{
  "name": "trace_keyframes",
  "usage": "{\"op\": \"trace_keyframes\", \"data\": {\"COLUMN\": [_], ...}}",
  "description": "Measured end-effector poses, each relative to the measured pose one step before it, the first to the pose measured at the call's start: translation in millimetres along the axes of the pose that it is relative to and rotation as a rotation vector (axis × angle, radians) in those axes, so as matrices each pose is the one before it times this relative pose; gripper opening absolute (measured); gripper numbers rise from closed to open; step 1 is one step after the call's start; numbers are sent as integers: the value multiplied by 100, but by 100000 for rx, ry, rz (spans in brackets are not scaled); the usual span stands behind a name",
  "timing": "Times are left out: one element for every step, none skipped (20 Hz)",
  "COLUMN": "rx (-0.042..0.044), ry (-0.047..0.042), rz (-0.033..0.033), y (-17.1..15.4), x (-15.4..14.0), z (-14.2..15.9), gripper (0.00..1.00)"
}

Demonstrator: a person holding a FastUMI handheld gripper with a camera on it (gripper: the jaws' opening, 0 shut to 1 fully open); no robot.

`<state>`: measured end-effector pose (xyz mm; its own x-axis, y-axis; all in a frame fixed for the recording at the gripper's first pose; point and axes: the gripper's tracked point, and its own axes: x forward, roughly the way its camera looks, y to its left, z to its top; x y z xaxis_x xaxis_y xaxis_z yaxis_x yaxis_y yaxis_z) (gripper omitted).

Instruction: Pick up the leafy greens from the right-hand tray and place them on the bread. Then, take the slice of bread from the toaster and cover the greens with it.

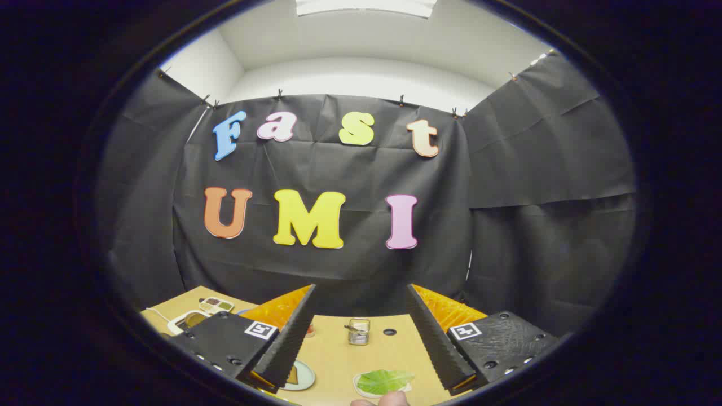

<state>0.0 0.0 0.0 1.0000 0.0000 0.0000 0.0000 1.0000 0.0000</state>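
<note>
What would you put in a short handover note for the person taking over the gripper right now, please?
Gripper: open, fingers spread wide, holding nothing, raised above the table.
Leafy greens: lying on their tray, low between the fingers, nearer the right one. A fingertip shows just below the tray.
Bread: on a plate, partly hidden behind the left finger.
Small metal item: further ahead, between the fingers; too small to say if it is the toaster.
Done: nothing visibly; greens are not picked up yet.
Left: grasp greens, lay them on the bread, then fetch the toaster slice and cover them.
</note>
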Motion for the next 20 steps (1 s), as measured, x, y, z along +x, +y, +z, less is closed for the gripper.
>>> {"op": "trace_keyframes", "data": {"rx": [-293,122,82,-229,-101,-97,32,172,274,419,97,-154,-569,-515,-339,31,45,-261,-298,-48], "ry": [-477,-279,-154,175,352,-130,-572,-728,-328,140,293,-2,-378,-577,-289,-374,-3,295,536,776], "rz": [-49,405,661,544,874,931,533,219,-54,305,435,158,36,-184,-141,-111,-113,-135,-214,192], "y": [11,-14,265,350,358,309,204,90,54,88,76,-33,-66,-300,-182,-306,-318,-333,-368,-407], "x": [28,-41,-38,145,73,28,-9,60,160,63,106,32,120,198,82,-23,42,97,117,85], "z": [149,25,48,-203,-140,56,194,205,155,-113,19,29,246,223,184,-2,-68,-310,-107,-289], "gripper": [95,95,95,95,95,95,95,95,95,95,95,95,95,95,95,95,95,95,95,95]}}
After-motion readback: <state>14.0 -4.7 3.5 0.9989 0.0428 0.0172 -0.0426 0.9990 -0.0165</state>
